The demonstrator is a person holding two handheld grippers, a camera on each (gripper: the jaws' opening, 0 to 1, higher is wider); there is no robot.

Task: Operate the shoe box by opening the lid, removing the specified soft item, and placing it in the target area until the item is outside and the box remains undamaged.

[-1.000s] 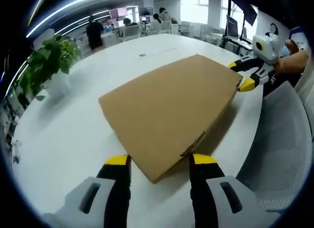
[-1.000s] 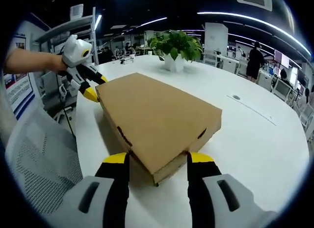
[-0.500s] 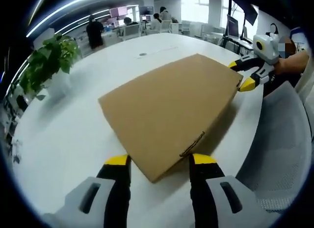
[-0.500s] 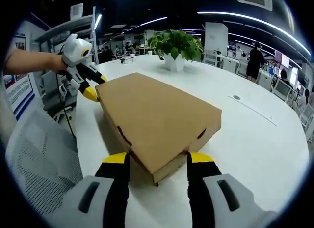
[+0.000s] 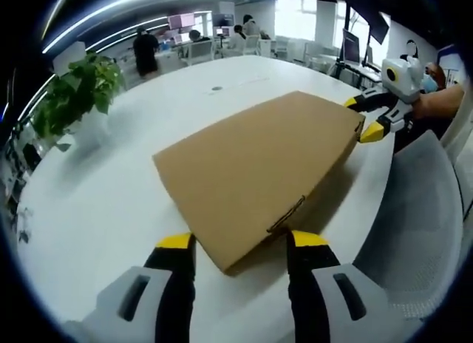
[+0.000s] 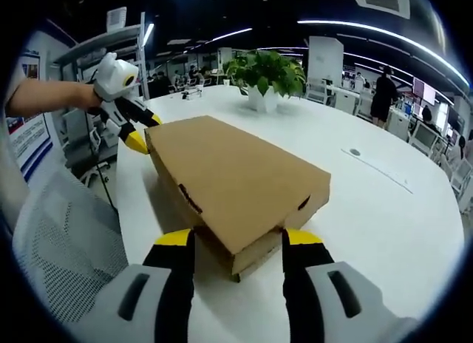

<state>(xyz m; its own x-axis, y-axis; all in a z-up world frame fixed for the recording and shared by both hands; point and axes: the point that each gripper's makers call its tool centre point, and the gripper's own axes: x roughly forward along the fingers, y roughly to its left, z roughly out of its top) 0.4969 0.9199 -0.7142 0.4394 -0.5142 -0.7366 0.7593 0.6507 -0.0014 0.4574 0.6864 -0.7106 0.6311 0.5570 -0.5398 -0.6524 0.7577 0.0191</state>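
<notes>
While both spread tongs, left [image 5: 240, 243] and right [image 6: 230, 239], straddled opposite corners of the shoe box [image 6: 236, 184], uneven lifting risked tearing its lid.

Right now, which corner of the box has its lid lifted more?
The corner between the right gripper jaws: there the shoe box lid shows a gap above the base; the left gripper corner looks shut.

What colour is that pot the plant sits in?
White; the pot shows best in the right gripper view.

text: none legible | wall poster [image 6: 29, 132]: print too small to read
</notes>
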